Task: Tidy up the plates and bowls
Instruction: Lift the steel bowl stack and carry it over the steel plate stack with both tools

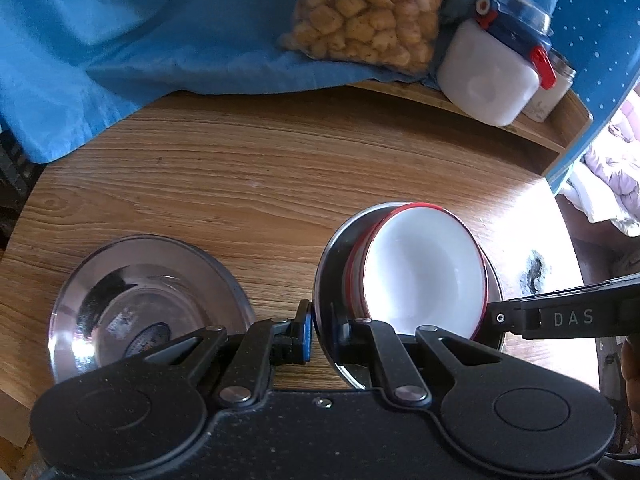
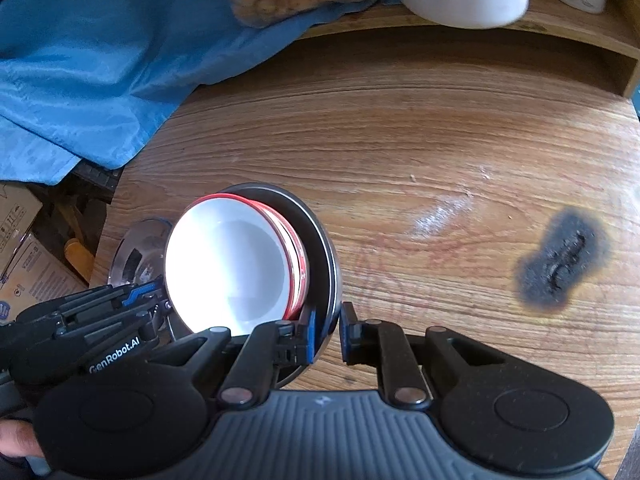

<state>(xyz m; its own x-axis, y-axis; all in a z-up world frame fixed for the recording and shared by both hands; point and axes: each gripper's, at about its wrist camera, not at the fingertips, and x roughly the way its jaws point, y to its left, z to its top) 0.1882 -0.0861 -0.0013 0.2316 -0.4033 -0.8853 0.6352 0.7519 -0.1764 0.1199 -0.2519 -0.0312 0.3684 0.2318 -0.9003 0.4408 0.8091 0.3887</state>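
A stack of dishes is held between both tools above the wooden worktop (image 1: 248, 168). The left hand-held gripper (image 1: 322, 334) is seen clamped on the left rim of the steel plate (image 1: 334, 264); the right hand-held gripper (image 2: 326, 334) is seen clamped on the same plate's right rim (image 2: 330, 264). Both pairs of jaws stand narrow, with only the thin rim between the blue pads.

Counted in the stack: one steel plate at the bottom, and red-rimmed white bowls (image 1: 424, 268) nested on it (at least two rims can be made out; the exact number cannot be told). The stack appears tilted.

Shown only by the left wrist view: the whole of a second, empty steel dish (image 1: 144, 304) resting on the worktop just left of the stack, a white container with a blue lid and red clips (image 1: 496, 68), and a dotted blue panel (image 1: 600, 40).

Shown only by the right wrist view: a dark burn mark (image 2: 564, 264) in full, cardboard boxes (image 2: 28, 256) below the worktop edge, and fingertips (image 2: 16, 436) of a person's hand.

Seen in both: one blue cloth (image 1: 140, 40) and one clear bag of pale snacks (image 1: 368, 12).
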